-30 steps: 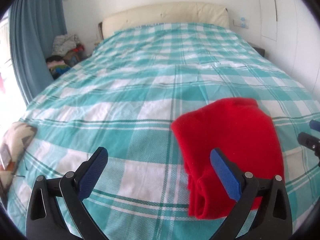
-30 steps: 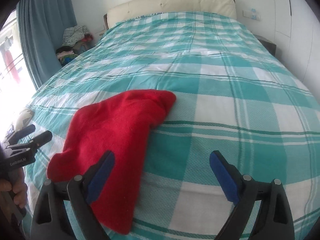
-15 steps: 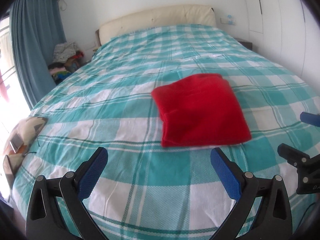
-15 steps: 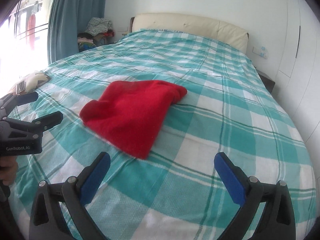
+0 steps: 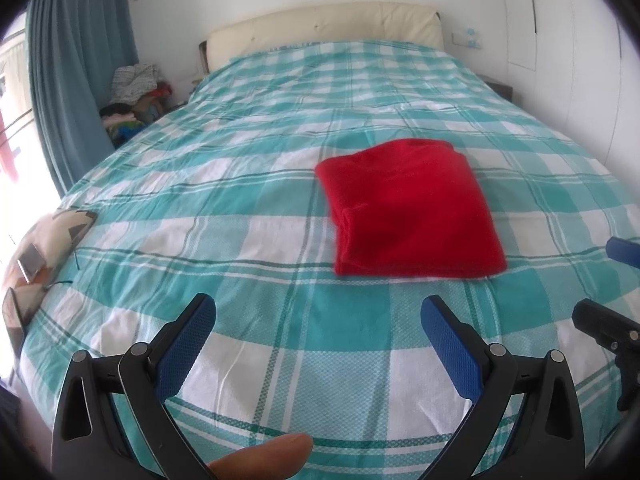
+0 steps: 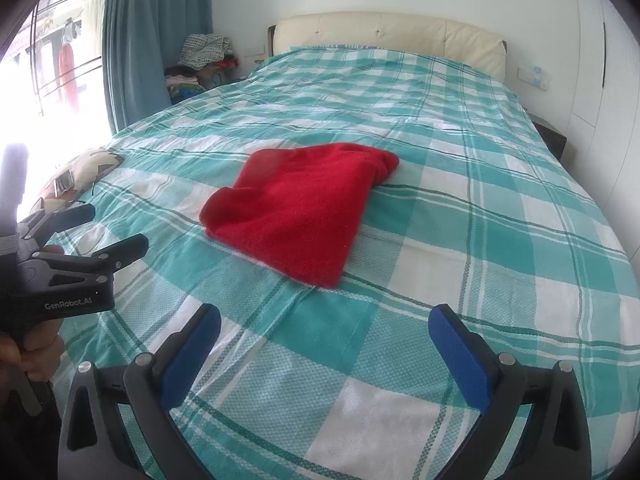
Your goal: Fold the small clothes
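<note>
Folded red fleece garment [image 5: 412, 212] lies free on teal-and-white checked bedspread [image 5: 248, 184]. Left gripper [image 5: 318, 344] and right gripper [image 6: 324, 350]: jaws released, empty. Risk: soft layers could slump unfolded if nudged.

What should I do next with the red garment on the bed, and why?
Probably nothing more than setting it aside: the red garment already lies folded into a compact rectangle on the checked bedspread. The left gripper and the right gripper are both open, empty and clear of it, so I would take the folded piece by its near edge and move it off.
</note>
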`<action>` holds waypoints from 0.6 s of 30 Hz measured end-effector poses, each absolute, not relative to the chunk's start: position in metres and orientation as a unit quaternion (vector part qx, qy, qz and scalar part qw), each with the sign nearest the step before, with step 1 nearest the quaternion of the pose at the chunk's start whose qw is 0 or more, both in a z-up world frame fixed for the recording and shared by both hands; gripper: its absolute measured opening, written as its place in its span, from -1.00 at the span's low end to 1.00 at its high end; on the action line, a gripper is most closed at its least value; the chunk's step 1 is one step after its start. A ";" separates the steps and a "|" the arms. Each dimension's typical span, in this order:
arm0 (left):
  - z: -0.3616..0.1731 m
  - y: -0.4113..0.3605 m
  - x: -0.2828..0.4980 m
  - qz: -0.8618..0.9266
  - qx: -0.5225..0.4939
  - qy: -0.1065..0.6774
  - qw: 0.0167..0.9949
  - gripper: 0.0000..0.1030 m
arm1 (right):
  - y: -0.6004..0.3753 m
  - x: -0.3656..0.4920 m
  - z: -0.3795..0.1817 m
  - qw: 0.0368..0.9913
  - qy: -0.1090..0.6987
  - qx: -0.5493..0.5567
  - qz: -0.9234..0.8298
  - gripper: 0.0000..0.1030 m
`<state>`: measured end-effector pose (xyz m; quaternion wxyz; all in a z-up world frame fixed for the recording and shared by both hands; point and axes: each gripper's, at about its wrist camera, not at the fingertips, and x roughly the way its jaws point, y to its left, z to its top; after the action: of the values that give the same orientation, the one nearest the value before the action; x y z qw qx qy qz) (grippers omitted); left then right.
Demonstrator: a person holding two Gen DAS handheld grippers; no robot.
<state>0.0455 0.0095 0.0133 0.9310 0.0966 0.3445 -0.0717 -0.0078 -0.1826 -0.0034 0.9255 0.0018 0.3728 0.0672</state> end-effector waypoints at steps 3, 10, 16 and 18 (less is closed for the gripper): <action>0.016 0.008 0.043 -0.071 0.099 0.335 0.935 1.00 | -0.180 -0.007 -0.003 0.924 0.373 0.008 0.080 0.99; 0.016 0.012 0.048 -0.067 0.073 0.355 0.930 1.00 | -0.181 -0.002 -0.013 0.903 0.414 0.047 0.106 0.99; 0.016 0.019 0.052 -0.062 0.060 0.372 0.924 1.00 | -0.179 -0.005 -0.011 0.880 0.452 0.077 0.126 0.99; 0.017 0.020 0.051 -0.066 0.055 0.377 0.922 1.00 | -0.188 -0.009 -0.011 0.854 0.471 0.144 0.166 0.99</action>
<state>0.0514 0.0202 0.0167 0.9224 0.0551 0.3766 -0.0664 -0.0088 -0.1876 -0.0110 0.8543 0.1441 0.4711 0.1658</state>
